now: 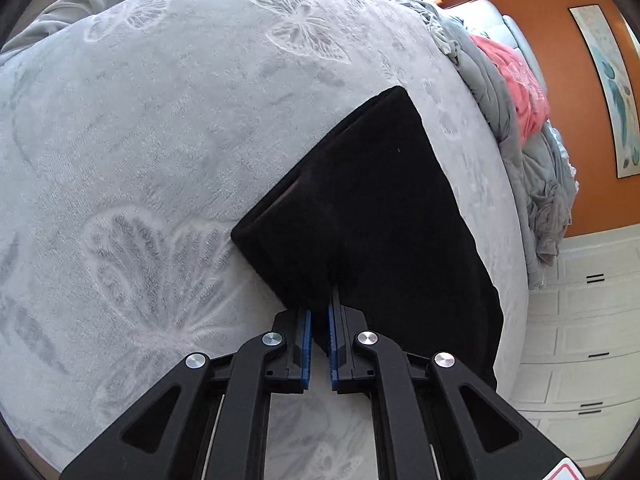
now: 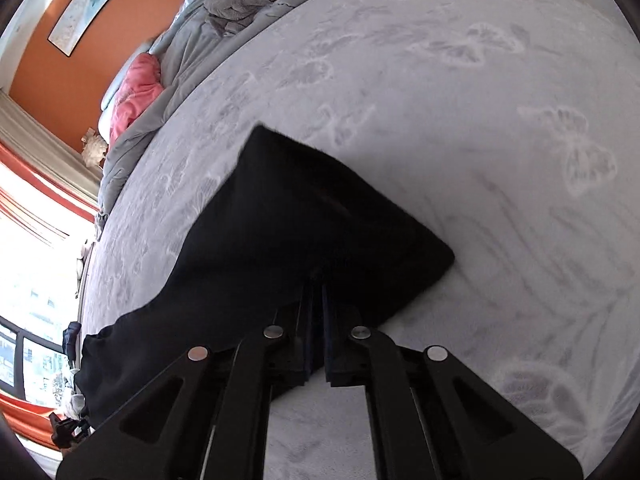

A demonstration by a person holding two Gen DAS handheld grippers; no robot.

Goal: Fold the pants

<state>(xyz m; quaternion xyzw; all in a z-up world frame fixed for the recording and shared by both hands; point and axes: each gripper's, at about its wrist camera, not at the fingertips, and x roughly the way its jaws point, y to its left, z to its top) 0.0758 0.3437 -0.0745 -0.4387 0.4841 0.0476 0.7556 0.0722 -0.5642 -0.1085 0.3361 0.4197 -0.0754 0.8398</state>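
Note:
Black pants lie partly folded on a grey bed blanket with butterfly patterns. My left gripper is shut on the near edge of the pants, the cloth pinched between its blue pads. In the right wrist view the same pants spread out ahead, with a length trailing to the lower left. My right gripper is shut on the near edge of the pants too. Both fingertip pairs are buried in the black fabric.
A heap of grey and pink laundry lies along the far side of the bed, also in the right wrist view. White drawers stand beside the bed. A bright window is at the left.

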